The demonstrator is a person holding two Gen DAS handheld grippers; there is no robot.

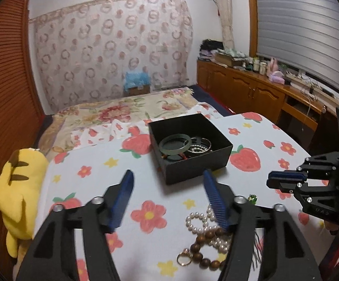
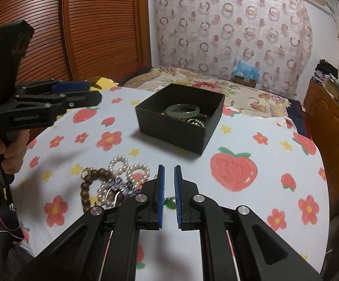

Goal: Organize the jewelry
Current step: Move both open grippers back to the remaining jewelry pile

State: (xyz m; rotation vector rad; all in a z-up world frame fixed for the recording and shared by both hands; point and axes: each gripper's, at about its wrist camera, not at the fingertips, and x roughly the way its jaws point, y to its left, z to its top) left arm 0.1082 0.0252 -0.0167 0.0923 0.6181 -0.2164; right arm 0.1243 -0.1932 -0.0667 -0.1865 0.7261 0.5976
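Observation:
A black open box (image 1: 190, 149) (image 2: 181, 121) stands on the strawberry-print table and holds a green jade bangle (image 1: 175, 143) (image 2: 183, 110), a beaded silver bracelet (image 1: 198, 148) and other pieces. A loose pile lies nearer: pearl strands (image 1: 198, 221) (image 2: 127, 168), a brown wooden bead bracelet (image 1: 201, 251) (image 2: 87, 185), a gold ring (image 1: 184, 258) and a small green piece (image 1: 252, 198). My left gripper (image 1: 168, 175) is open and empty, above the pile and short of the box. My right gripper (image 2: 169, 171) has its jaws nearly together with nothing between them, right of the pile.
A yellow plush toy (image 1: 19, 194) lies at the table's left edge. A bed with a floral cover (image 1: 122, 110) is behind the table. Wooden cabinets (image 1: 251, 89) run along the right under the window. A slatted wooden door (image 2: 87, 28) stands at the left.

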